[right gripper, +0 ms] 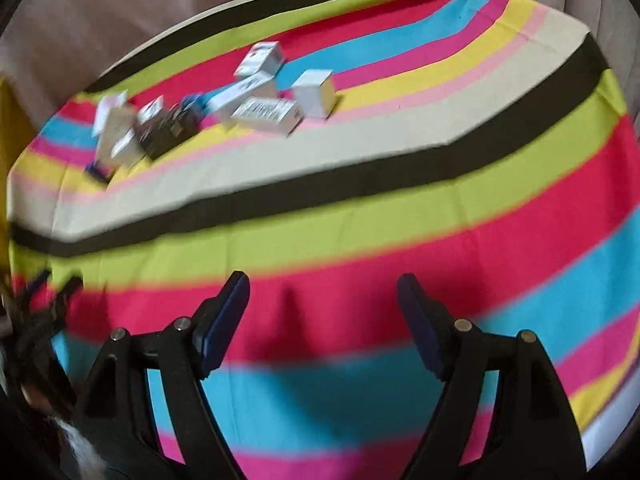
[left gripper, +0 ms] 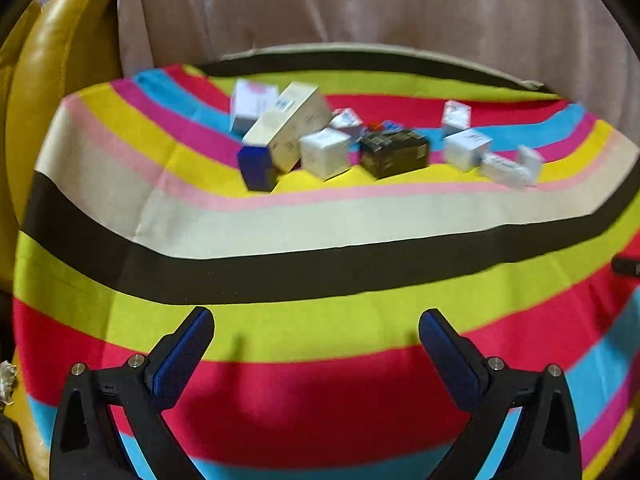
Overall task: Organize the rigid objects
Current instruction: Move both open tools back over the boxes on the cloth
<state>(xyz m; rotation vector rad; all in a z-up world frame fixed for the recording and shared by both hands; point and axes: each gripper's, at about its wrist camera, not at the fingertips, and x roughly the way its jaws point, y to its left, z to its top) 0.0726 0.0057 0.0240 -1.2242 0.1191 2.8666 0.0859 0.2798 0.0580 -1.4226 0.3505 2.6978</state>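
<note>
Several small boxes lie in a loose row far back on a striped cloth. In the left wrist view I see a long cream box [left gripper: 286, 126] leaning on a dark blue box [left gripper: 258, 168], a white cube box [left gripper: 325, 152], a black box [left gripper: 394, 152] and small white boxes [left gripper: 466, 148] to the right. My left gripper [left gripper: 316, 340] hangs open over the near red and green stripes, nothing between its fingers. The right wrist view shows the same row, with a white box [right gripper: 316, 94] and a flat labelled box [right gripper: 268, 114]. My right gripper [right gripper: 323, 308] is open and empty, well short of the boxes.
The bright striped cloth [left gripper: 320, 232] covers the whole table. A yellow leather seat [left gripper: 56, 60] stands at the left and a beige curtain [left gripper: 360, 4] hangs behind. A dark blurred shape, apparently the other gripper [right gripper: 36, 312], shows at the left edge of the right wrist view.
</note>
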